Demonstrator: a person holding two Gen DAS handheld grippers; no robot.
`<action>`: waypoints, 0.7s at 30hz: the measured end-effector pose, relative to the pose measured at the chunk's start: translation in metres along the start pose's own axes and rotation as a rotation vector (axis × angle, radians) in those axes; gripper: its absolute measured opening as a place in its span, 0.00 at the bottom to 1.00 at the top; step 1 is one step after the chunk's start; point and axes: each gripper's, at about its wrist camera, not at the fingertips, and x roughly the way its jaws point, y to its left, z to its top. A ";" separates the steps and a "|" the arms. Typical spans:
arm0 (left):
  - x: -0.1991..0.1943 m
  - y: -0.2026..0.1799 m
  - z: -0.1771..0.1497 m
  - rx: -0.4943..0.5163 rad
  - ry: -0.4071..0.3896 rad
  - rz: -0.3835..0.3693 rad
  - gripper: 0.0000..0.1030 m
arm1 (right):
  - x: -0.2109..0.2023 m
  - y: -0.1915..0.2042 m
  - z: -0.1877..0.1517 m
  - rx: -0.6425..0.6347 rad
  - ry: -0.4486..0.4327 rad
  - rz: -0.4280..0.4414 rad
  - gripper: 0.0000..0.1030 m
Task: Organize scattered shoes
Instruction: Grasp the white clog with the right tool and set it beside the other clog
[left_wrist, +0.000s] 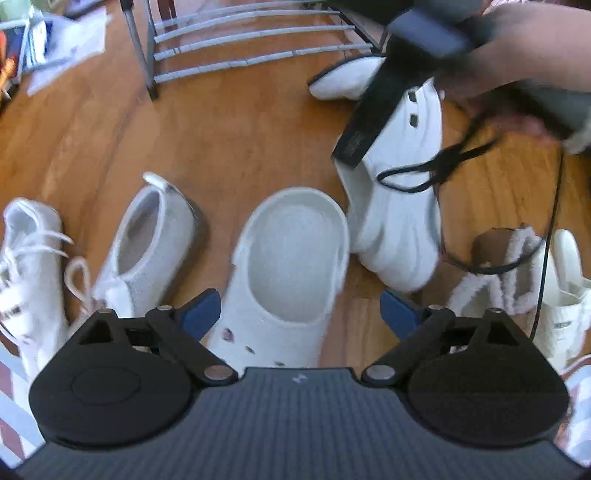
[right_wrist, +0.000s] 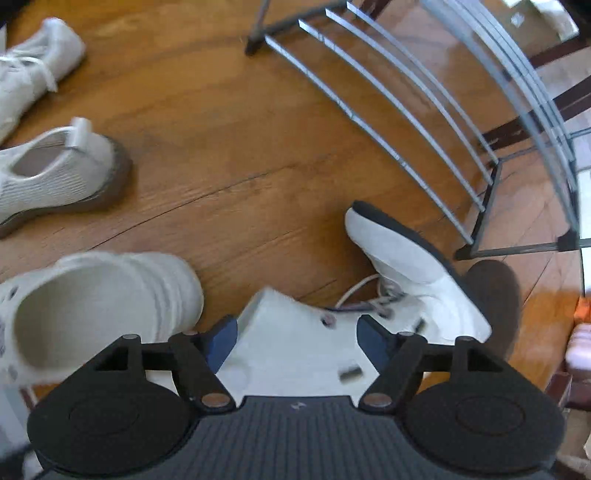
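1. Step: picking up clogs to rack them. Nothing is on the rack yet, so this is early in the task, by my read.
2. My left gripper hangs over the upright clog, fingers wide apart and clamped on nothing. The clog's toe end sits between them, with no pad contact that I can see.
3. My right gripper is over the second clog, which lies on its side. Fingers are apart and the clog body is between them; the pads look close, but I can't confirm a squeeze.
4. Next: lower each gripper, close across the clog walls, lift, and carry to the rack at the far side of the floor.
5. Around: a knit shoe and a laced sneaker toward the floor's left; a black-soled sneaker touching the second clog, its lace trailing beside it; a fuzzy slipper to the right.
6. In the way: that sneaker crowds the right fingers, and the lace may snag. The floor in front of the rack has nothing on it.
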 end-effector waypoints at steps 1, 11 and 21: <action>0.000 0.000 0.000 -0.003 -0.011 0.003 0.94 | 0.008 0.004 0.003 -0.010 0.018 -0.006 0.71; -0.002 -0.004 -0.010 -0.030 -0.020 -0.056 0.95 | -0.002 -0.015 -0.032 0.058 0.129 -0.127 0.19; 0.003 -0.013 -0.012 -0.003 -0.028 -0.062 0.95 | 0.018 -0.016 -0.102 -0.046 0.230 -0.141 0.41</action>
